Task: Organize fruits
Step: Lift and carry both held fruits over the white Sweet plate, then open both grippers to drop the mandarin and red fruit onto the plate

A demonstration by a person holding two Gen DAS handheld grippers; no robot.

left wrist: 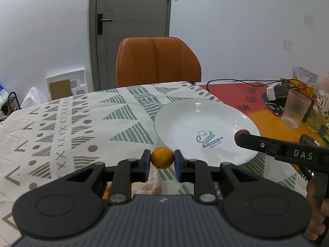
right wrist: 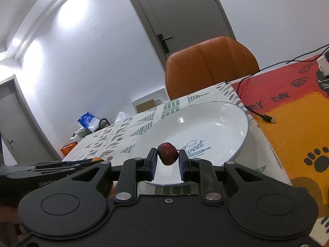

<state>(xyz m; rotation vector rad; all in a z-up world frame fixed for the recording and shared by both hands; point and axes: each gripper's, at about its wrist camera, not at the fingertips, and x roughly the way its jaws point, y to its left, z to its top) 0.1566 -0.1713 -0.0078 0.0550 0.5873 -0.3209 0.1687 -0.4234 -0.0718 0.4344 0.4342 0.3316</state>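
Left gripper (left wrist: pixel 162 160): black plastic body, ribbed grey top plate, two round black discs at the sides, silver screw heads on the linkage arms, blue pads (left wrist: pixel 147 165) inside the fingers. Right gripper (right wrist: pixel 167 157): same build, plain black top plate, white "DAS" lettering on its side.

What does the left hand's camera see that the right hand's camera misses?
Only the left view shows the frosted glass and the left gripper clamped on a whole orange fruit. Only the right view shows the cable's plug end and paw prints. Both share the white plate, orange chair and the right gripper holding a dark red fruit.
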